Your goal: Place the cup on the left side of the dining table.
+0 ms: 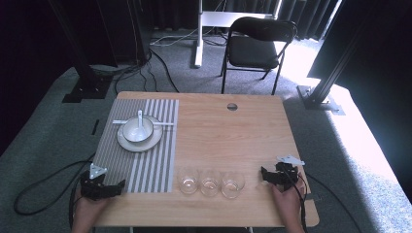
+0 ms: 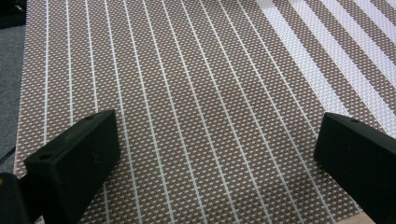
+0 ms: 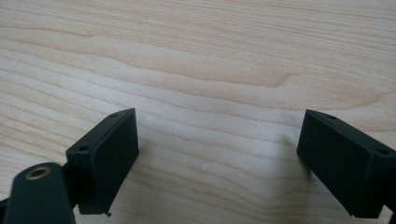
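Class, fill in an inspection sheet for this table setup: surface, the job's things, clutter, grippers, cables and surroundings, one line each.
Surface: wooden table, a striped placemat on its left part.
Job's things: three empty glasses in a row near the front edge; white bowl with a spoon in it, on a plate on the placemat.
Clutter: nothing seen.
Grippers: left gripper over the placemat, fingers apart, nothing between; right gripper over bare wood, fingers apart, nothing between.
Cables: a black cable trails from the left gripper over the floor; more cables lie behind the table.
Surroundings: grey carpet, black folding chair, dark curtains.
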Tool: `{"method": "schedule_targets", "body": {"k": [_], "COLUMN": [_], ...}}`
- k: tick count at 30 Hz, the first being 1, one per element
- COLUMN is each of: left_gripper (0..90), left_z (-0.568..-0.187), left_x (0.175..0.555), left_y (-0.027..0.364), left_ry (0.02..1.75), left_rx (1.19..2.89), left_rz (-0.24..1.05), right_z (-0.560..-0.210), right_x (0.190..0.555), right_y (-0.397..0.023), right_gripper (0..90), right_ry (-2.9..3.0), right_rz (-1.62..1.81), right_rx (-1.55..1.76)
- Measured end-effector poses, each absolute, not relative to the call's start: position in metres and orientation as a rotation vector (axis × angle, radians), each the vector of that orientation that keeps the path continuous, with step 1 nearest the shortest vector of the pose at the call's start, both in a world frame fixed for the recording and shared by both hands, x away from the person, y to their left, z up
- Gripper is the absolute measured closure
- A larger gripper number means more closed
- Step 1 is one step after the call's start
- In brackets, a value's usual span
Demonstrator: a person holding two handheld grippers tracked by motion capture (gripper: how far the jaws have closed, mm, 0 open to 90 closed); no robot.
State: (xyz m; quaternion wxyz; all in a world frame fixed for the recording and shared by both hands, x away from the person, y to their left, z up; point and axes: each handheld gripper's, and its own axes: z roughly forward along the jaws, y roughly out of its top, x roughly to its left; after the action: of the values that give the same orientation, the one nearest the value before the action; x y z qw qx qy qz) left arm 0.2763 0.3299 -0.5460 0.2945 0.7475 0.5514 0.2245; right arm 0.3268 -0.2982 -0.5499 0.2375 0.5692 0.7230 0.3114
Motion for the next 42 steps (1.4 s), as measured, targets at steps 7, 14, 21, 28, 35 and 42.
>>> {"method": "schedule_targets", "body": {"k": [7, 14, 21, 28, 35, 42], "left_gripper": [0.7, 0.7, 0.8, 0.7, 0.9, 0.8], "left_z": [-0.5460, -0.5460, -0.5449, -0.5443, -0.5448, -0.5444], "left_x": [0.2762, 0.2758, 0.2758, 0.2742, 0.2709, 0.2690], "left_y": [0.3300, 0.3311, 0.3318, 0.3383, 0.3368, 0.3393], "left_ry": [1.467, 1.453, 1.444, 1.394, 1.371, 1.369], "left_rx": [1.989, 1.999, 2.017, 2.025, 2.057, 2.054], "left_rz": [0.598, 0.591, 0.574, 0.535, 0.554, 0.549], "right_z": [-0.5499, -0.5499, -0.5499, -0.5499, -0.5499, -0.5499], "right_x": [0.3268, 0.3267, 0.3267, 0.3267, 0.3268, 0.3268], "right_y": [-0.2982, -0.2982, -0.2982, -0.2982, -0.2982, -0.2982], "right_gripper": [12.1, 12.1, 12.1, 12.1, 12.1, 12.1], "right_ry": [1.981, 1.981, 1.981, 1.981, 1.981, 1.981], "right_rz": [0.854, 0.854, 0.854, 0.854, 0.854, 0.854], "right_rx": [1.560, 1.560, 1.560, 1.561, 1.560, 1.560]}}
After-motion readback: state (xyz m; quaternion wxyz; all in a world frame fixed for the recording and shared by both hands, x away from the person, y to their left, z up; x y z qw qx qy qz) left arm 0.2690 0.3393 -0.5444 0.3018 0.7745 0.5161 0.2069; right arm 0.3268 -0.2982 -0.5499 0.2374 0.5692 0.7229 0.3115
